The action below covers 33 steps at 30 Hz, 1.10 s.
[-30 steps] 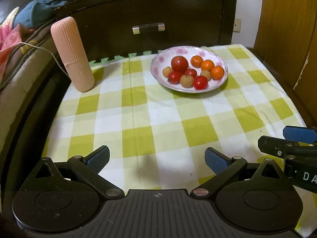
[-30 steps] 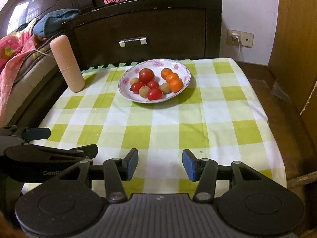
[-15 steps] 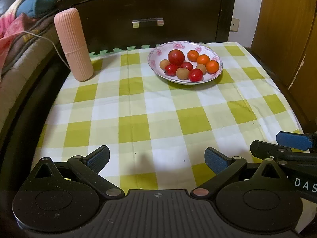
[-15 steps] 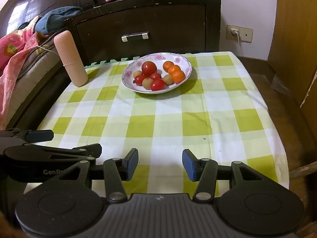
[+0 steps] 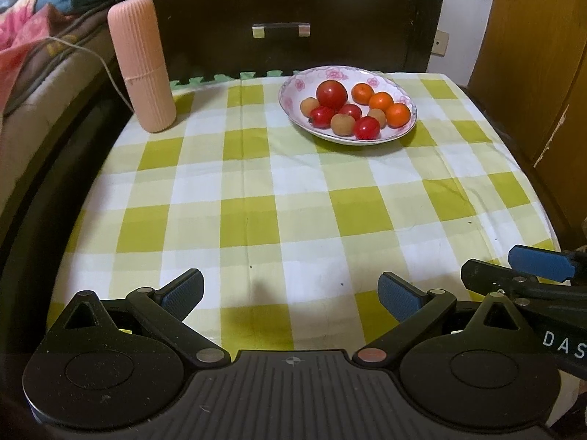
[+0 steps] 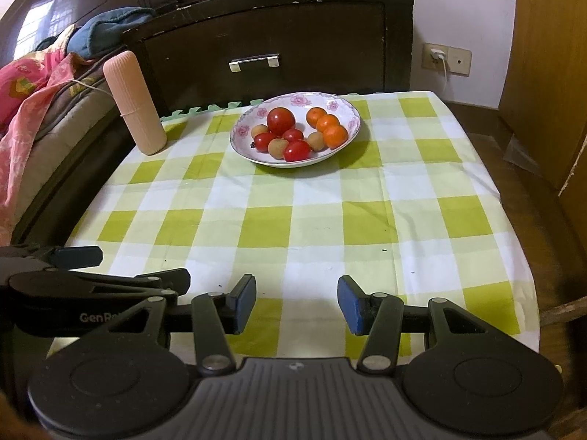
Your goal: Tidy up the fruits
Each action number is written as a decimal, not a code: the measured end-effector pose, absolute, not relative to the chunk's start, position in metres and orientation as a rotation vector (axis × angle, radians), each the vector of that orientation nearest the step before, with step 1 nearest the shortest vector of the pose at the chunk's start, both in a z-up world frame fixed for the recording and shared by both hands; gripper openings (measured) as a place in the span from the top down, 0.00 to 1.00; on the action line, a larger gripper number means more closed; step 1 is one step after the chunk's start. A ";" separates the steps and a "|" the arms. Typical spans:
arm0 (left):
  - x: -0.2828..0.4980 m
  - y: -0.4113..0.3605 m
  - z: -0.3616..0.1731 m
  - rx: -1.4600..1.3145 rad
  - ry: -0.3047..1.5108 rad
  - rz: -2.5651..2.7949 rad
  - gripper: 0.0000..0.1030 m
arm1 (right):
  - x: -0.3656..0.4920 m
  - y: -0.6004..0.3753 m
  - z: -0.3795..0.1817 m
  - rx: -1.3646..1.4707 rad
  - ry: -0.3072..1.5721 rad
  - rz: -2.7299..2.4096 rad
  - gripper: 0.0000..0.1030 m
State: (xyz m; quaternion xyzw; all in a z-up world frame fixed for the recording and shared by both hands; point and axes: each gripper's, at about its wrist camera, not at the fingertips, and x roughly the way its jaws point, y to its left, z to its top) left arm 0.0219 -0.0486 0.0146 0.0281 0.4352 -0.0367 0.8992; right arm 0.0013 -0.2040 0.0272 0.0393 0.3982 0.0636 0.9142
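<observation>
A white flowered plate [image 5: 405, 88] [image 6: 348, 108] at the table's far side holds a big red tomato [image 5: 331, 94] [image 6: 281, 118], small red tomatoes [image 5: 367, 127], orange mandarins [image 5: 398, 114] [image 6: 335, 136] and tan round fruits [image 5: 343, 124]. My left gripper [image 5: 291, 293] hangs open over the near edge of the green-checked cloth, with nothing between its fingers. My right gripper [image 6: 296, 300] is open and empty too, beside the left one. Both are far from the plate.
A tall pink ribbed container [image 5: 141, 64] [image 6: 134, 102] stands at the far left corner. A dark wooden cabinet [image 5: 282, 7] with a metal handle is behind the table. A bed with cloths lies to the left, wooden panels [image 5: 543, 55] to the right.
Both grippers have drawn back toward the table's near edge; the plate looks smaller and farther. The jaws stayed open.
</observation>
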 end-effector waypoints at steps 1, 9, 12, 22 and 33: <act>0.021 -0.049 0.015 0.060 0.899 -0.074 0.01 | 0.001 -0.204 0.027 0.080 0.820 0.132 0.54; 0.022 -0.047 0.014 0.045 0.908 -0.070 0.03 | 0.001 -0.202 0.026 0.077 0.822 0.135 0.54; 0.022 -0.047 0.014 0.050 0.908 -0.069 0.03 | 0.001 -0.202 0.026 0.075 0.822 0.135 0.54; 0.021 -0.051 0.014 0.089 0.909 -0.040 0.00 | 0.002 -0.201 0.024 0.072 0.829 0.132 0.54; 0.022 -0.051 0.013 0.099 0.910 -0.036 0.00 | 0.002 -0.200 0.022 0.067 0.834 0.132 0.54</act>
